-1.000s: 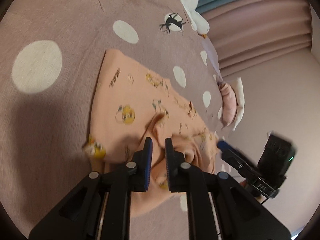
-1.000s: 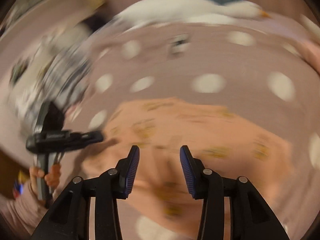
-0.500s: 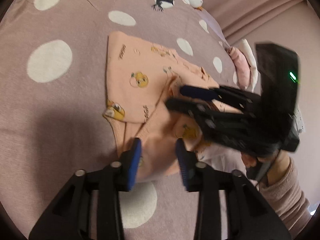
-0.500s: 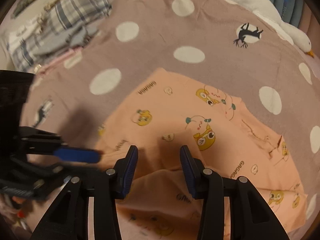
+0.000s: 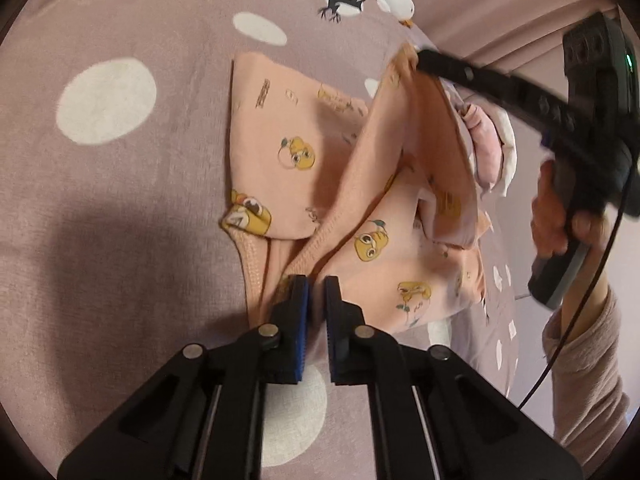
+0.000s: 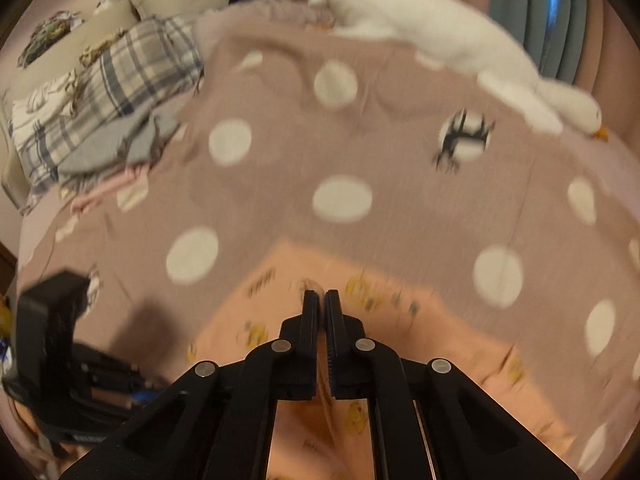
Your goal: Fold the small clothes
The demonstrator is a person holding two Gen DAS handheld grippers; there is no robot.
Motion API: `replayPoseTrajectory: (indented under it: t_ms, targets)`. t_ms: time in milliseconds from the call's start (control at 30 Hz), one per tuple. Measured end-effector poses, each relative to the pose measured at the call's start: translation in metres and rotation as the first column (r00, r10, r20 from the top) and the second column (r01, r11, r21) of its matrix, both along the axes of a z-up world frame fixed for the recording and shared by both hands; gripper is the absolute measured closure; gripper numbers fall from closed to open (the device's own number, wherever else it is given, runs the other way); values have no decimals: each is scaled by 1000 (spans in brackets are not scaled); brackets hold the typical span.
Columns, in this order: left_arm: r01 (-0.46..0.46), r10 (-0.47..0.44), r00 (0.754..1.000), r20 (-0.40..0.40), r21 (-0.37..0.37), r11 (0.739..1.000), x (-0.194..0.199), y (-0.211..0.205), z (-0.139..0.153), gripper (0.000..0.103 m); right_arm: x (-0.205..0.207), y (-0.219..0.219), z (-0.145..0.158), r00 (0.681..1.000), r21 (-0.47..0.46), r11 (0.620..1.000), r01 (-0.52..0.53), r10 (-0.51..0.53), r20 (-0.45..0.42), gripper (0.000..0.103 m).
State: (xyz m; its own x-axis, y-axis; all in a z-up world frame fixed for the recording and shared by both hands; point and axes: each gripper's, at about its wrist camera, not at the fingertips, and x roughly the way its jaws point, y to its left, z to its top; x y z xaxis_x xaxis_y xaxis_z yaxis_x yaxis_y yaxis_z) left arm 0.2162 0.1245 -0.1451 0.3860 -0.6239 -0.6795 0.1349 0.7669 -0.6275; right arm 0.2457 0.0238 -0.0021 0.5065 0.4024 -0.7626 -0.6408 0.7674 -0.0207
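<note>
Two grippers work one garment on a mauve bedspread with white polka dots [image 5: 104, 208]. Peach cotton child's garment with yellow cartoon prints [image 5: 280, 136] lies mid-bedspread, one flap lifted off it. White plush goose [image 6: 460, 48] lies along the bedspread's far edge; plaid folded clothes pile [image 6: 104, 108] sits at its far left corner. Right gripper [image 5: 418, 58], jaws clamped, pinches the raised flap's top corner. Left gripper [image 5: 316, 280], jaws closed, grips the garment's ribbed hem at its near edge.
</note>
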Motion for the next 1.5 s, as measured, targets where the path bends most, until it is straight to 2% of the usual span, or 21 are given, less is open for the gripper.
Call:
replayPoseTrajectory:
  t_ms: [100, 200, 267, 333, 367, 467, 500, 600, 700, 800, 867, 900, 967, 1000, 1167, 1267, 1400, 1500]
  targets:
    - [-14, 12, 999, 48, 45, 999, -7, -1, 12, 98, 20, 10, 6, 999, -40, 999, 3, -1, 47, 98]
    - [-44, 37, 997, 74, 91, 995, -10, 2, 21, 98, 32, 18, 8, 997, -39, 999, -20, 23, 68, 98]
    - [-77, 64, 994, 87, 149, 986, -13, 4, 24, 98, 40, 26, 3, 997, -34, 999, -37, 40, 66, 98]
    - [-106, 91, 992, 83, 192, 976, -12, 6, 23, 99, 50, 35, -9, 998, -57, 998, -5, 9, 67, 98]
    - [-114, 104, 993, 64, 195, 974, -11, 9, 20, 99, 56, 37, -14, 999, -53, 999, 14, -11, 52, 98]
    - [-146, 145, 989, 17, 171, 974, -9, 20, 13, 99, 69, 35, -28, 996, -58, 994, 89, -88, 23, 86]
    - [-148, 148, 989, 14, 164, 975, -12, 23, 13, 99, 71, 31, -29, 994, -56, 993, 108, -107, 16, 85]
    - [-155, 152, 988, 26, 160, 975, -11, 25, 20, 95, 63, 3, -21, 992, -3, 992, 129, -129, 14, 85]
    - [-145, 142, 989, 32, 138, 980, 0, 21, 27, 95, 47, -48, -6, 986, 84, 983, 163, -164, 5, 85]
    - [-121, 114, 992, 57, 139, 983, 13, 9, 33, 95, 27, -117, 9, 972, 162, 958, 236, -236, -17, 85]
    - [-96, 89, 994, 58, 126, 987, 26, -3, 35, 94, 11, -157, 16, 960, 185, 943, 275, -279, -5, 77]
    - [-84, 77, 995, 60, 126, 989, 33, -11, 35, 94, 4, -173, 17, 955, 187, 938, 291, -297, 3, 66]
    - [-69, 62, 996, 57, 135, 988, 46, -23, 35, 94, -15, -211, 18, 940, 161, 931, 327, -338, 48, 51]
    - [-67, 60, 997, 51, 141, 988, 51, -25, 34, 94, -23, -225, 16, 929, 137, 926, 351, -362, 70, 48]
    - [-77, 79, 997, -1, 218, 973, 80, -42, 15, 94, -36, -277, -13, 913, 14, 916, 402, -402, 76, 48]
    - [-85, 89, 996, -5, 238, 968, 90, -45, 10, 94, -31, -281, -37, 918, -50, 917, 396, -393, 59, 48]
    - [-128, 129, 992, 13, 261, 957, 101, -44, 12, 94, -15, -258, -69, 930, -146, 918, 368, -366, 37, 48]
    - [-183, 188, 982, 12, 294, 938, 117, -39, 12, 94, 19, -245, -73, 907, -97, 902, 420, -422, 5, 48]
